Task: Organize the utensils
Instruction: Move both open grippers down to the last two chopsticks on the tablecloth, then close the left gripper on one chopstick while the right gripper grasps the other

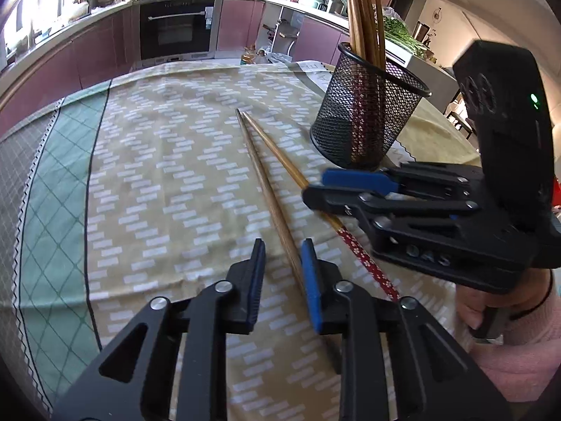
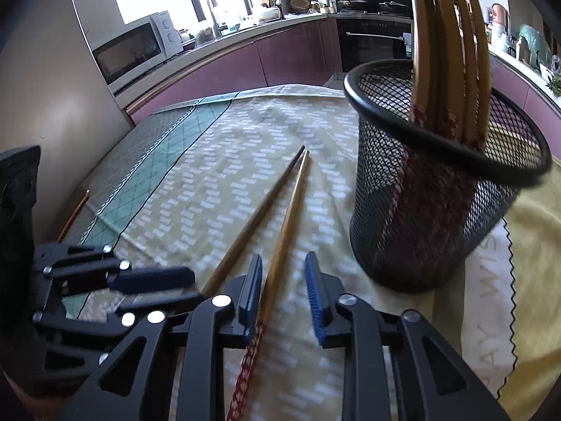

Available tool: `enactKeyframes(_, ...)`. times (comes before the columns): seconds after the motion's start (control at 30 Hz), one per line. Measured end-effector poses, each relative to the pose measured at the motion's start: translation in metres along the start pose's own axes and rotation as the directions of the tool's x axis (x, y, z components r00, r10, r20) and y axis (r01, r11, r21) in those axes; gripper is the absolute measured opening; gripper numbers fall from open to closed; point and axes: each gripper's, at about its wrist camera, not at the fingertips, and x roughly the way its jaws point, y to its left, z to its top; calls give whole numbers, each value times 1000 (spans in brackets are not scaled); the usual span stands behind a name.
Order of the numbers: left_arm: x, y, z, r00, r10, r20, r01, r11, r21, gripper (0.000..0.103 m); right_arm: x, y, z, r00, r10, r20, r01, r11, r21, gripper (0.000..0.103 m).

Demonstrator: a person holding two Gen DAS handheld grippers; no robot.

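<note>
We see two chopsticks lying on the patterned cloth (image 1: 168,161) over the worktop, tips nearly meeting, beside the black mesh holder (image 1: 368,119) that stands full of chopsticks. Our left tongs (image 1: 282,273) are spread around the plain brown chopstick (image 1: 266,189); our right tongs (image 2: 283,293) are spread around the red-handled chopstick (image 2: 280,252), neither pinching

A table is covered by a yellow-beige cloth with white dash marks (image 1: 168,182) and a green lattice band toward nine o'clock. Two slim wooden chopsticks (image 1: 270,189) lie on the cloth near its middle, tips nearly touching and pointing to twelve o'clock. At two o'clock from them stands a black wire-mesh cup holding upright wooden chopsticks (image 1: 368,115), on a pale mat with a zigzag edge (image 2: 491,315).
</note>
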Motion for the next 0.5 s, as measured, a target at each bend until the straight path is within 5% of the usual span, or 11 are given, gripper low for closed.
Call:
enactKeyframes(0.13,-1,-1,0,1000,-2,-8,2,1000,0,21,-1,-5,-1,1000,9,-6,-9,1000,21,8)
enactKeyframes(0.5,13,-3,30,998,56,10,-56,998,31,26,-12,-10,-11,1000,-10,-13,10,1000,22,6)
